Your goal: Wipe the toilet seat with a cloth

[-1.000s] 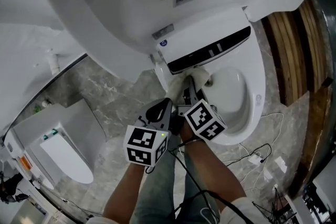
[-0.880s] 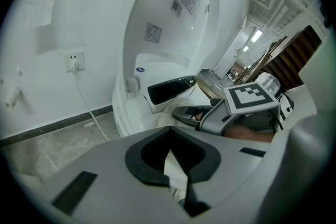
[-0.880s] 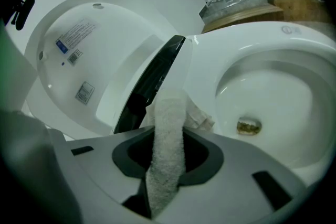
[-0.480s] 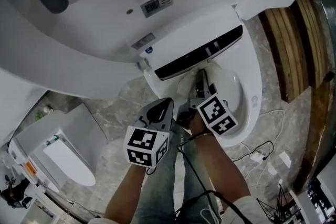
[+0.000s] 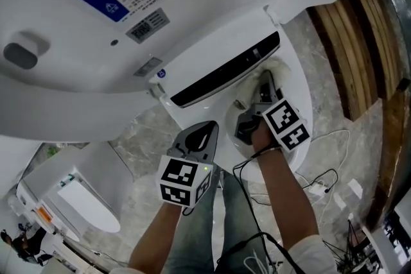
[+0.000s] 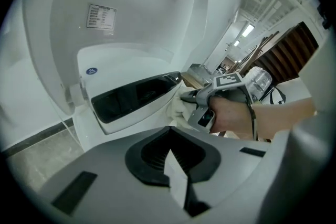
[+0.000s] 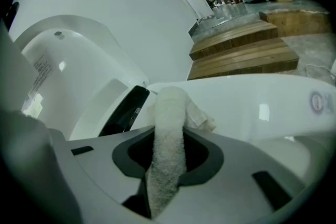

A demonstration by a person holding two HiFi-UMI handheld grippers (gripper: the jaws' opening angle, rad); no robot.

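Swept right gripper [image 5: 264,83] further along rear edge of toilet seat [image 5: 303,106] since a second ago. Kept cloth [image 7: 168,128] pinched in its jaws, lying on seat beside dark panel [image 5: 225,70]. Judged best to press flat and follow rim. Held left gripper [image 5: 204,133] pressed together, empty, off seat's left edge. Noted raised lid [image 5: 128,29] close above, cables [image 5: 321,179] on floor.

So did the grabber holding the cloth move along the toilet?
Yes. The right gripper, shut on the cloth, slid rightward along the back of the toilet seat, from under the middle of the dark panel to its right end.
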